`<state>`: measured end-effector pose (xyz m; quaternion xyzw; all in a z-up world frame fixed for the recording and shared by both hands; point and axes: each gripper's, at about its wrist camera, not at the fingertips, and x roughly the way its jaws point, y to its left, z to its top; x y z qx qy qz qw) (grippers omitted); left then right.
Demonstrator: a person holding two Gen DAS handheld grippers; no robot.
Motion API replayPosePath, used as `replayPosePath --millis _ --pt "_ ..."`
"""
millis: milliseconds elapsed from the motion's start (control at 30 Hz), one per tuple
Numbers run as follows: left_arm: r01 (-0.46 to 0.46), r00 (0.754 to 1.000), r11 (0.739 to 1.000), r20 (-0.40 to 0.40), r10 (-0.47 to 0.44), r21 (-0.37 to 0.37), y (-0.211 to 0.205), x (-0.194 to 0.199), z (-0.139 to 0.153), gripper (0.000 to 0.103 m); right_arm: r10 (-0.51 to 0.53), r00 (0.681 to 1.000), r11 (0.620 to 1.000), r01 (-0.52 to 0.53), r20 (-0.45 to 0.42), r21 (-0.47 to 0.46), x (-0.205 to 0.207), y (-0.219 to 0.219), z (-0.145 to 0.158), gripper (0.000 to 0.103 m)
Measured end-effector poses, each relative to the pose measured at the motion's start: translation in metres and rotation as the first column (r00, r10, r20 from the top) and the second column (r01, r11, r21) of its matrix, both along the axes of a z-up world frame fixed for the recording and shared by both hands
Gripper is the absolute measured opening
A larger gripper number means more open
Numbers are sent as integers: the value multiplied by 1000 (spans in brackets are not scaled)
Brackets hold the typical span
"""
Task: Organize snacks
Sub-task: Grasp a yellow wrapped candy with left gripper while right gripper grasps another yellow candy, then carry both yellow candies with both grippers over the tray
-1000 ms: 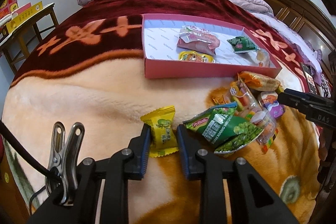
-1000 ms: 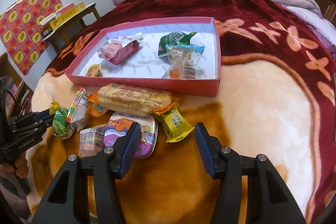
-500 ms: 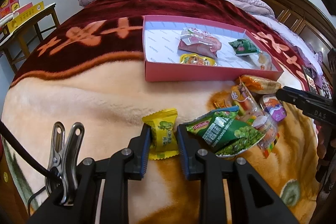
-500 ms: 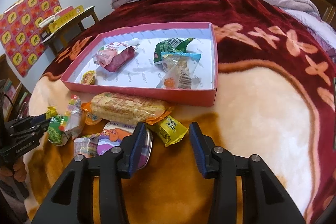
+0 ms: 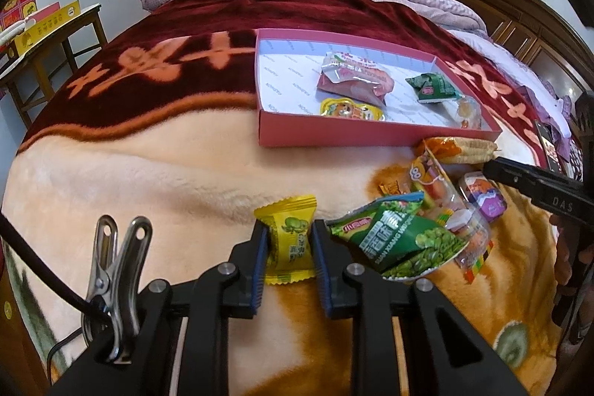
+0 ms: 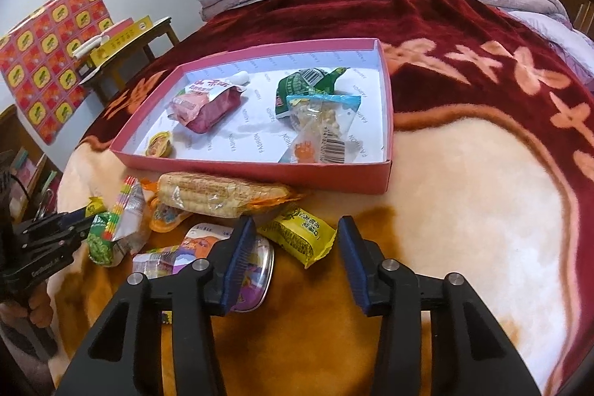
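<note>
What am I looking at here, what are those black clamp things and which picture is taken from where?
These are two hand-held grippers, each with a camera looking along its fingers; no robot arm. In the left view, the left gripper is shut on a yellow candy beside a green pea packet. In the right view, the right gripper has just been closing; another yellow snack pack lies between its fingers, which don't clearly press it. Everything sits on a blanket; the pink box already holds several snacks.

Both wrist cams sit close behind their fingers, angled down at the blanket (image 5: 156,173). Shared ahead: pink box (image 5: 356,132) (image 6: 260,169), snack pile, each other's gripper at frame edge.
</note>
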<state>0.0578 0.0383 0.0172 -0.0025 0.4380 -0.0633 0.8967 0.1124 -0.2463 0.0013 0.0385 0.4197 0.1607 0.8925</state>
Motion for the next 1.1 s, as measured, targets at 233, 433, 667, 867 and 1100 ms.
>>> replayPosePath --millis 233,433,667,867,1100 --pt "-7 1000 1000 7 7 -12 4 -3 4 20 10 1000 1000 -10 18 -17 -12 4 4 27" --pt "-11 1000 1000 21 12 -21 6 -6 11 20 0 1000 1000 0 13 24 -18 -2 8 15" --pt "-7 999 1000 47 8 -24 5 -12 21 20 3 1000 1000 -3 29 31 -26 -4 14 15" --pt "-2 998 1000 61 4 -27 4 -15 27 19 7 999 1000 -8 32 12 -31 -4 16 15" --pt "-1 998 1000 55 2 -26 3 -15 27 19 49 999 999 -49 15 0 -32 -2 13 22"
